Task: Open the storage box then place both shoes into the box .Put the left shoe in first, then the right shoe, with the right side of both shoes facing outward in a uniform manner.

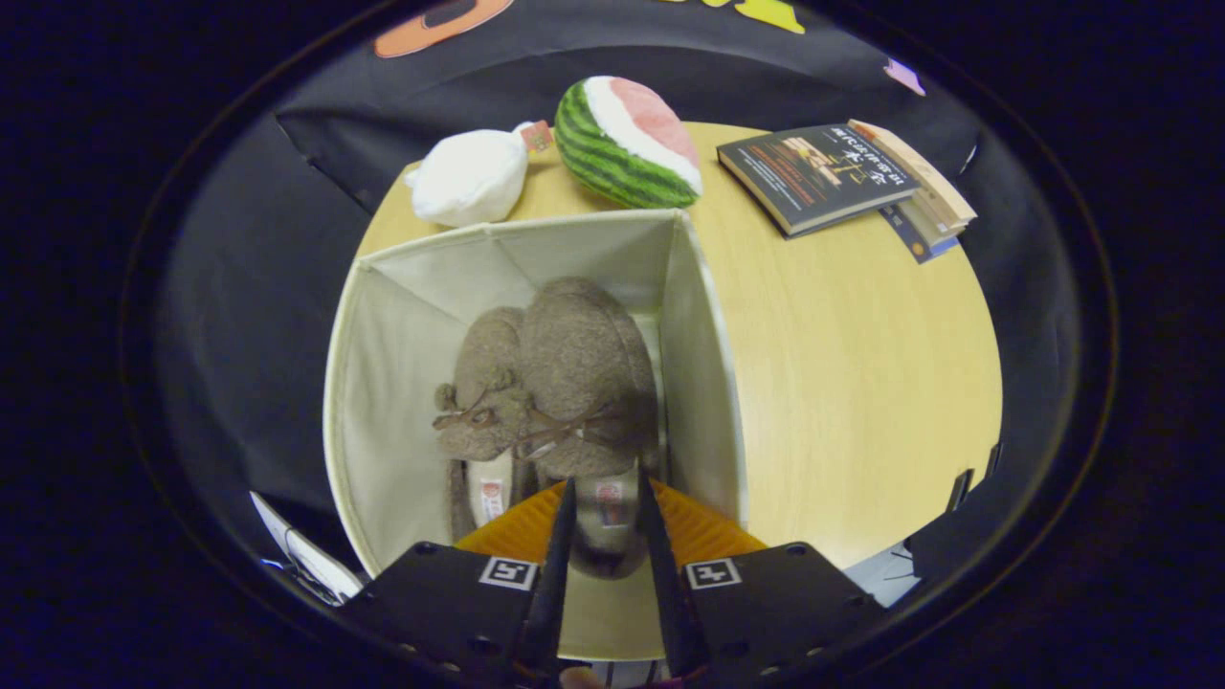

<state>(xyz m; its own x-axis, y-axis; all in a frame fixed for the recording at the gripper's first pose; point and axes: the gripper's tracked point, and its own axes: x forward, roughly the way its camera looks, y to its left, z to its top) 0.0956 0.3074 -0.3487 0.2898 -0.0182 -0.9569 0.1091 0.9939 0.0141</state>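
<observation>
Two shoes, left shoe [486, 383] & right shoe [584, 373], lay side by side in the open storage box [383, 383]. My gripper [605, 498] straddled the right's heel w/ fingers slightly parted, grip uncertain. Looked soft, light; heel rim seemed best hold

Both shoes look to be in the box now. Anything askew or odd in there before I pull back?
Nothing stands out. Both brown shoes lie side by side, pointing the same way, in the open box. The gripper has its fingers around the heel of the nearer shoe; whether they press it is unclear.
</observation>
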